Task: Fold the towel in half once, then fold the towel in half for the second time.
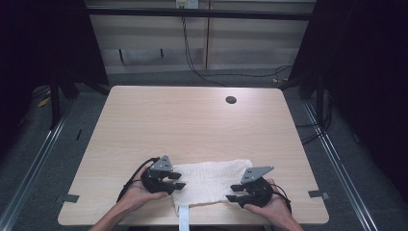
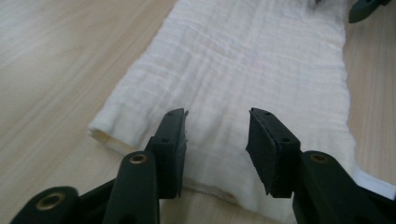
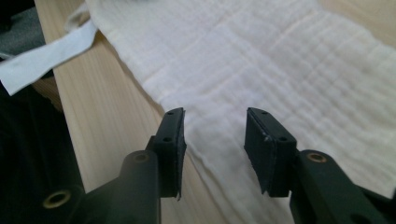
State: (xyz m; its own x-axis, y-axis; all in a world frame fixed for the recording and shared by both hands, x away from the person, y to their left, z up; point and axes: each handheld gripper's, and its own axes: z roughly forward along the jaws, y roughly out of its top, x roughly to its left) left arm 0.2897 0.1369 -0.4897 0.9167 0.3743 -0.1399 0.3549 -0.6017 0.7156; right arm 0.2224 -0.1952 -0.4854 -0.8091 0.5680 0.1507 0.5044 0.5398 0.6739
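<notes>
Pale wood table (image 1: 192, 120) carries your folded white cloth (image 1: 211, 180) at its near edge, with a white strap (image 1: 184, 219) hanging over the side. Your left gripper (image 1: 174, 181) sits at the cloth's left end, your right gripper (image 1: 235, 193) at its right end (both jaws spread, pinching nothing, the fabric lying flat beneath them).

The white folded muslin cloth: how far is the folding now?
The white folded muslin cloth already lies flat in a long band. The left hand-held gripper and right hand-held gripper sit open at its ends, gripping nothing. A further fold probably remains; its white strap hangs over the table edge.
</notes>
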